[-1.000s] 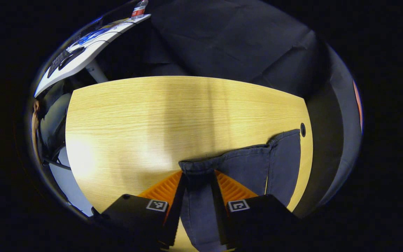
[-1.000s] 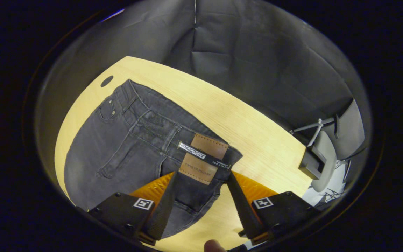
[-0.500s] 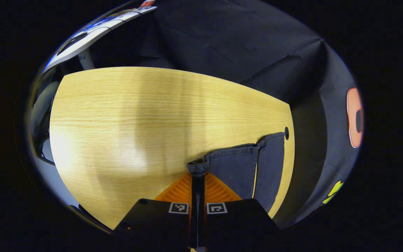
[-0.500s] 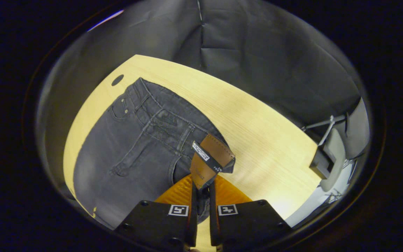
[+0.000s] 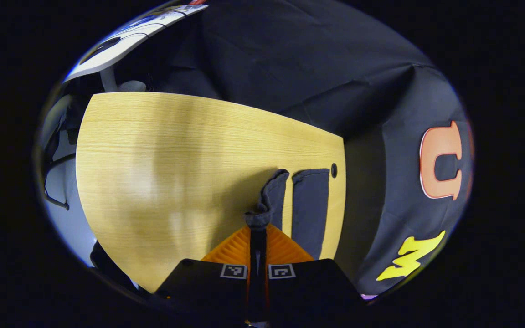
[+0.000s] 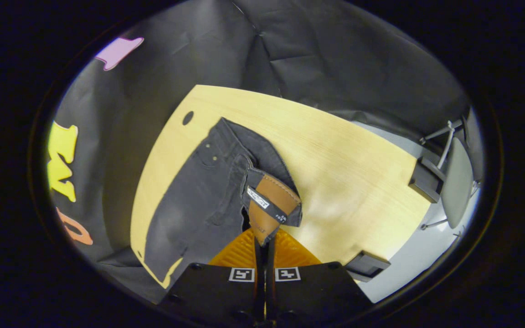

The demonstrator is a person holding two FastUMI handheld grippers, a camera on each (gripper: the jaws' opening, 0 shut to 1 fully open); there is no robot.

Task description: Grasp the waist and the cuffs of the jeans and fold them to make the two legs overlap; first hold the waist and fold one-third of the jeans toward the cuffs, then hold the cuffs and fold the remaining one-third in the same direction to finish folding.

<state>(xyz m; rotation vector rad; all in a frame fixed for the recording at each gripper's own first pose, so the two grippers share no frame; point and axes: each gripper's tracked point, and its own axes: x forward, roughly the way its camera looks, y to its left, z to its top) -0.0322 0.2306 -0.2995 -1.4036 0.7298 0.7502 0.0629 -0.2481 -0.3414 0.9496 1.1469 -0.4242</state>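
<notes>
Dark grey jeans point(image 6: 198, 200) lie on a light wooden table point(image 6: 335, 173). In the right gripper view my right gripper point(image 6: 262, 237) is shut on the waist at the brown leather patch point(image 6: 269, 205), which is lifted off the table and folded over. In the left gripper view my left gripper point(image 5: 258, 228) is shut on one leg's cuff point(image 5: 269, 198), raised above the table. The other leg's cuff point(image 5: 310, 205) lies flat just to its right, near the table's edge.
A round cable hole point(image 5: 333, 170) sits in the table by the flat cuff. Black cloth hangs behind the table point(image 5: 198, 150). A grey chair point(image 6: 449, 187) and a dark box point(image 6: 367, 264) stand off the table's right side. A white desk point(image 5: 121, 43) is at far upper left.
Both grippers closed from open onto the jeans, the left on a cuff, the right on the waist patch. Both then lifted their cloth off the table, bunching it.
</notes>
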